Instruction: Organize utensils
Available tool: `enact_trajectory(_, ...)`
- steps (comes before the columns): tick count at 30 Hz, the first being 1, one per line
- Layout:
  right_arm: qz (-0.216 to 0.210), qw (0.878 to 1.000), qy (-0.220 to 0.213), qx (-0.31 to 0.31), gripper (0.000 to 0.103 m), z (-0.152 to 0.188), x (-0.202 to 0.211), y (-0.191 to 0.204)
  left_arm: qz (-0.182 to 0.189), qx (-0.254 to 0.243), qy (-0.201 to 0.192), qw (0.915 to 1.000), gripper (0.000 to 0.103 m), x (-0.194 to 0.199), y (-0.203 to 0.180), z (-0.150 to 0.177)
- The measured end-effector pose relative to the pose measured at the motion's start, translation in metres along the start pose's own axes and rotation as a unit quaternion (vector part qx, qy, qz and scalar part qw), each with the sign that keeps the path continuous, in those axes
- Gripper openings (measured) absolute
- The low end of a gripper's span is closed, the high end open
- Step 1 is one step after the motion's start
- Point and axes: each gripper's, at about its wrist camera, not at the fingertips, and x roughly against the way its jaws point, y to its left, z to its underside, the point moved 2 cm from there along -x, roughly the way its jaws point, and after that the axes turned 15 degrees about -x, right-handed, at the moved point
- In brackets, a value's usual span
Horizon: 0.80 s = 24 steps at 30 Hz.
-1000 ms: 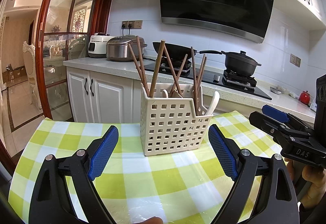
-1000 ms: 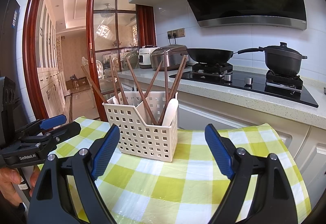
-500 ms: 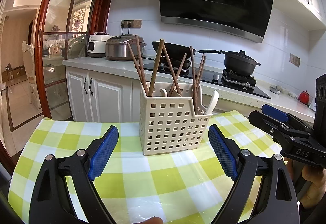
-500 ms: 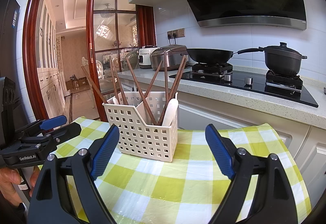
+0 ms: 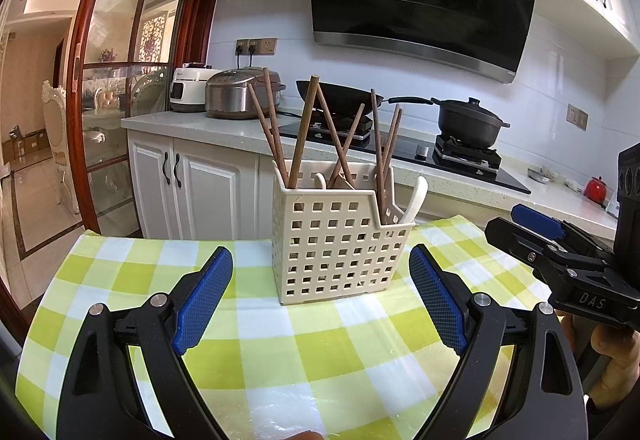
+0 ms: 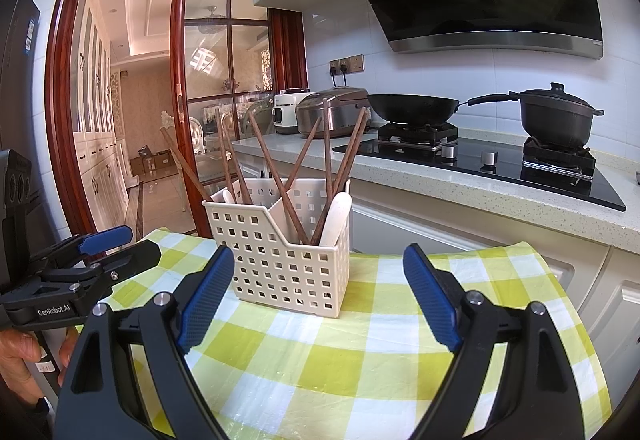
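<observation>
A cream perforated utensil basket [image 5: 336,244] stands upright on the green-checked tablecloth [image 5: 280,352]. It holds several brown wooden chopsticks [image 5: 300,136] and white spoons [image 5: 414,196]. It also shows in the right wrist view [image 6: 280,260] with chopsticks [image 6: 280,176] and a white spoon [image 6: 336,216]. My left gripper [image 5: 320,296] is open and empty, just in front of the basket. My right gripper [image 6: 318,300] is open and empty, also in front of the basket. Each gripper shows at the edge of the other's view, right [image 5: 560,260] and left [image 6: 80,264].
Behind the table runs a kitchen counter [image 5: 200,124] with rice cookers [image 5: 236,96], a wok [image 6: 412,108] and a black pot [image 5: 468,120] on a stove. A glass sliding door [image 6: 224,92] is at the left. The table edge [image 6: 560,280] is close on the right.
Both views shift only slightly. The left gripper has drifted a little, and the basket sits a touch lower-left in its view. Both grippers stay open and empty.
</observation>
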Motion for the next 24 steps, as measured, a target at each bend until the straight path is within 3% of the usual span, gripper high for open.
enact_trajectory(24, -0.001, 1.0, 0.0, 0.0, 0.085, 0.0014, 0.0006, 0.0003, -0.004, -0.003, -0.001, 1.0, 0.084, -0.0002, 0.0027, 0.0016)
